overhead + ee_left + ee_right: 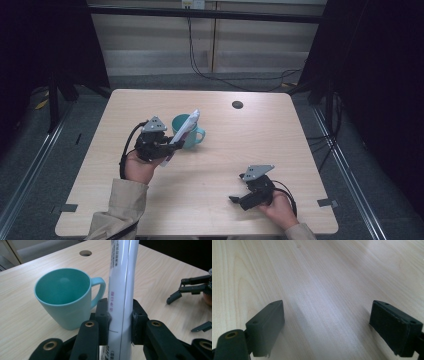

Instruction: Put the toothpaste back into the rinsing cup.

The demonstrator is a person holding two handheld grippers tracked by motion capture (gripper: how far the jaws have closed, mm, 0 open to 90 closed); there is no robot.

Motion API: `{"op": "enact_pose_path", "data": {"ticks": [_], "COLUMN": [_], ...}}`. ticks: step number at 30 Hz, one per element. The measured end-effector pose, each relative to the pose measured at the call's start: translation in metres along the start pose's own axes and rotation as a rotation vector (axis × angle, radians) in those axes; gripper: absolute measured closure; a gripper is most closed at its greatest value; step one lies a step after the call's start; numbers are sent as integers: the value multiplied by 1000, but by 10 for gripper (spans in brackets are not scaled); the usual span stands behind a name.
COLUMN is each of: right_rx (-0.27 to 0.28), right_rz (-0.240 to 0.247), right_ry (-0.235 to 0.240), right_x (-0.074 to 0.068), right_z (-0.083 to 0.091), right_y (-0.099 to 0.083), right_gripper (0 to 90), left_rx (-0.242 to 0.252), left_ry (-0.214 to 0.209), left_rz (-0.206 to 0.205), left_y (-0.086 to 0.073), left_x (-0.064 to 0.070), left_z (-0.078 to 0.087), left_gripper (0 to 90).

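Note:
A white tube with printed text (122,287) stands nearly upright between the jaws of my left gripper (121,315), which is shut on it. In the high view the left gripper (174,145) sits at the table's left-middle, and the white tube (189,122) leans over the rim of a teal mug (192,136). The teal mug (65,297) stands upright and empty, handle to the right, just left of the tube. My right gripper (238,189) rests low near the front right of the table, open, and my right gripper (327,325) has bare wood between its jaws.
The light wooden table (260,145) has a round cable hole (237,104) near its far edge. Dark curtains and floor rails flank both sides. Cables hang behind the table. The right gripper (190,290) also appears far right in the left gripper view.

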State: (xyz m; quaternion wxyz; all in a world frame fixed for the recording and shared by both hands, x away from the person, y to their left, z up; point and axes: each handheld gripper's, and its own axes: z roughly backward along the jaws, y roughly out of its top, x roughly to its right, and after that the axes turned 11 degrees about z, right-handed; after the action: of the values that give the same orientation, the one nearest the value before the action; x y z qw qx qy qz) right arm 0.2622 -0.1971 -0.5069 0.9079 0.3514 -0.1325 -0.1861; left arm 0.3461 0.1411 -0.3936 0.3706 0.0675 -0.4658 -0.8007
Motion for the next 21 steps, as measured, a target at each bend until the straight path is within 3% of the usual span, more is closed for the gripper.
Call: {"op": "enact_pose_path", "data": {"ticks": [7,21], "right_rx": [41,41], "right_rz": [5,5], "right_ry": [0,-1], "right_x": [0,0], "right_z": [0,0], "right_y": [-5,-5], "right_gripper": [115,115], "left_rx": [48,127], "left_ry": [20,62], "left_rz": [15,43], "left_y": [7,21], "left_x": [-1,-7], "left_z": [1,1], "left_gripper": [736,737]}}
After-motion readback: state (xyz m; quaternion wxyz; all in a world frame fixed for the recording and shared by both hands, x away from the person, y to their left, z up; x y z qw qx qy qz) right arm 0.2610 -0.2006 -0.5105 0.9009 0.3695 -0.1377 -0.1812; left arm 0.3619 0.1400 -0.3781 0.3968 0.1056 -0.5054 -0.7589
